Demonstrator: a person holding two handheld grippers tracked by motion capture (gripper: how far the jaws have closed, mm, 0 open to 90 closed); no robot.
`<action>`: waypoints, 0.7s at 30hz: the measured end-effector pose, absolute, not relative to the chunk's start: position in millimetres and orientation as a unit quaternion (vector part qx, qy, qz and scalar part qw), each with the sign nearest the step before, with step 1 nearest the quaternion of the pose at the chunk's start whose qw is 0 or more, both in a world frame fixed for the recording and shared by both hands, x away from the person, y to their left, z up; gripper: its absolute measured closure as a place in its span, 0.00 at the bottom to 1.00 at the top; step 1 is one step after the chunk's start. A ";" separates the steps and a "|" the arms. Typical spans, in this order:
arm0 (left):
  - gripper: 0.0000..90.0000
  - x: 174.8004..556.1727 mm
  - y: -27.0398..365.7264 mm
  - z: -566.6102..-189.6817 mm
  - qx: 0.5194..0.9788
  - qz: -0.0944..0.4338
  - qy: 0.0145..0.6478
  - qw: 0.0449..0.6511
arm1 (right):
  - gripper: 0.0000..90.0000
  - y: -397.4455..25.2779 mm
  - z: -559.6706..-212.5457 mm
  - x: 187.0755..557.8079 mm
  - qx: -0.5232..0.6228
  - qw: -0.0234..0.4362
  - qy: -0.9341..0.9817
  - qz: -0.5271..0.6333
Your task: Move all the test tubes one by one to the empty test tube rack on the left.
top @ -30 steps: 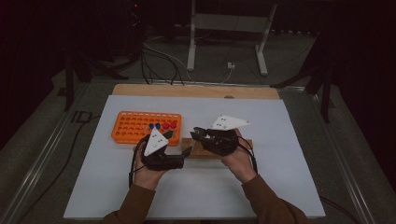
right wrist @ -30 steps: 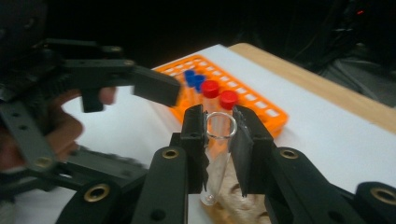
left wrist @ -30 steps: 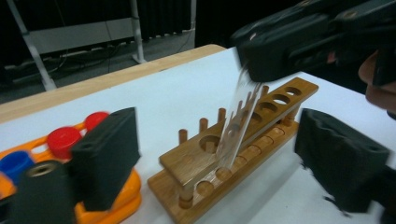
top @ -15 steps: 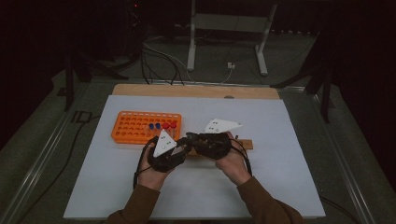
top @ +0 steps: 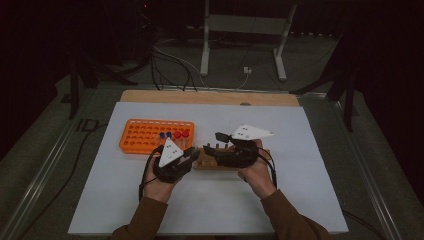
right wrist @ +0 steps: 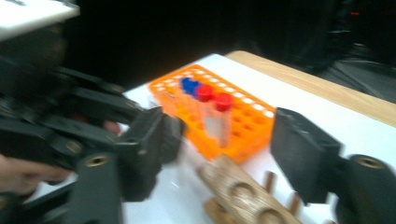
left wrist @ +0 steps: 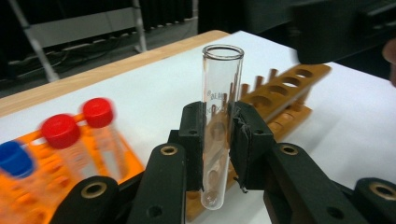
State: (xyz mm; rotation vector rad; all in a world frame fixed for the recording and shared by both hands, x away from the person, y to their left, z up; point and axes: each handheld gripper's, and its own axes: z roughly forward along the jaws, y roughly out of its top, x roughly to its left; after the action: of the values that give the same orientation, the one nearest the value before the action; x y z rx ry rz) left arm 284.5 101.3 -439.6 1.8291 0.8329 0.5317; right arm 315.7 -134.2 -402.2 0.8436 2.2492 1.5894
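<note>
A clear, uncapped glass test tube (left wrist: pixel 222 84) stands upright with my left gripper (left wrist: pixel 220 135) shut on its lower half. In the high view the left gripper (top: pixel 191 153) is at the left end of the wooden tube rack (top: pixel 207 161). The wooden rack (left wrist: pixel 285 93) has empty holes and lies just behind the tube. My right gripper (right wrist: pixel 226 147) is open with nothing between its jaws. It hovers over the wooden rack (right wrist: pixel 243 191) and points at the left gripper (right wrist: pixel 70 121). From above, the right gripper (top: pixel 218 146) is over the rack's middle.
An orange rack (top: pixel 145 136) sits to the left on the white table sheet (top: pixel 300 200). It holds red-capped tubes (left wrist: pixel 60 130) and blue-capped ones (right wrist: pixel 189 86) at its right end. A wooden strip (top: pixel 200 97) borders the table's far edge.
The two grippers drew closer together over the wooden rack, then eased slightly apart. The left gripper keeps hold of the glass tube.
</note>
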 end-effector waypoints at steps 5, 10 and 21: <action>0.85 287.0 118.4 -438.0 0.745 0.233 0.363 0.508 | 0.20 -147.1 -409.3 317.0 0.317 0.154 0.769 0.533; 0.85 289.3 137.8 -440.3 0.734 0.245 0.383 0.505 | 0.11 -162.5 -416.9 317.0 0.332 0.167 0.767 0.523; 0.85 295.3 186.6 -446.2 0.690 0.289 0.444 0.494 | 0.01 -202.9 -431.4 309.1 0.367 0.195 0.758 0.503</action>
State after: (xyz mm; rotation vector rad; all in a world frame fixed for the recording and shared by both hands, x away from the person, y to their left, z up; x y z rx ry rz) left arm 295.3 186.6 -446.2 1.6727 1.0761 0.7017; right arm 309.1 -202.9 -431.4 1.0291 2.1244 1.4086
